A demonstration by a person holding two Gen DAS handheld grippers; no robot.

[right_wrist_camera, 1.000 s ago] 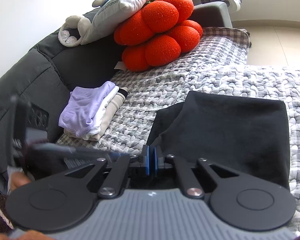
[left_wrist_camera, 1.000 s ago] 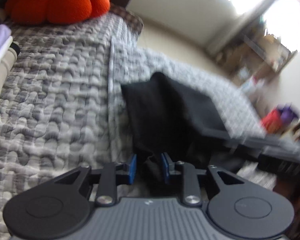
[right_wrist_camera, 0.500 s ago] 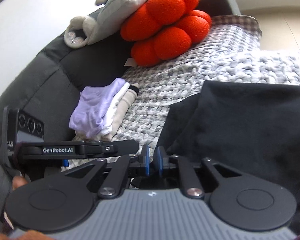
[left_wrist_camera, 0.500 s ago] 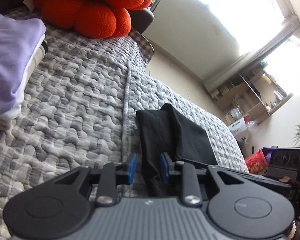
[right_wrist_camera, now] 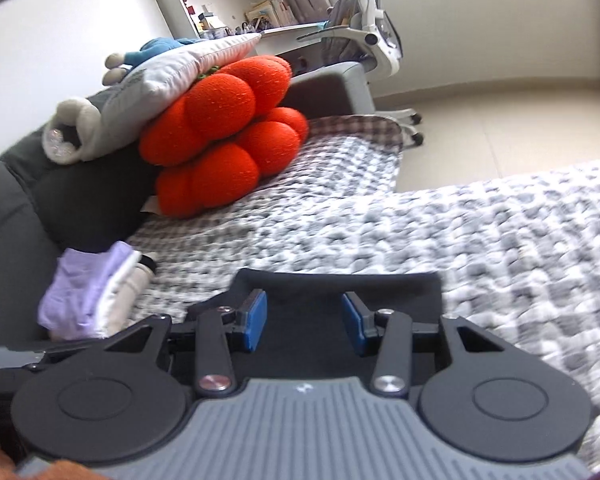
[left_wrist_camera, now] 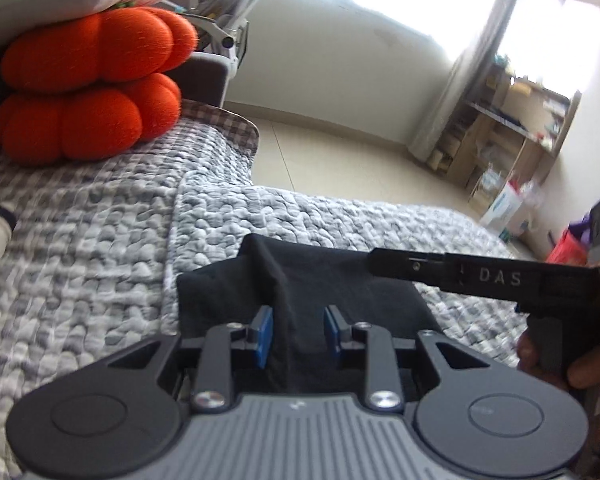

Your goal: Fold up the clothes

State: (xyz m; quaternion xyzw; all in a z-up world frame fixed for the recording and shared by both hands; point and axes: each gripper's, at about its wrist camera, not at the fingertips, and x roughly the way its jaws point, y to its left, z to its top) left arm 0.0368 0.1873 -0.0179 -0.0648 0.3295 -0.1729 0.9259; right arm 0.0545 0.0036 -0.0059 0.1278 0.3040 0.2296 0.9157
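Both tongs now wide: left tongs (left_wrist_camera: 296, 334) and right tongs (right_wrist_camera: 303, 324) let go of the black garment (left_wrist_camera: 340, 292), lying folded on the quilt (right_wrist_camera: 500, 240), frame center. Looks like this fold's done. Folded stack (right_wrist_camera: 88, 292) w/ purple top, mid left.

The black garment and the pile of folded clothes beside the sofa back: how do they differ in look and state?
The black garment is one dark piece, lying between the open fingers of the right gripper; the pile is pale, with lilac, white and beige layers. The garment still shows a raised ridge in the left view; the pile is stacked, with no gripper near it. Both rest on the grey quilt.
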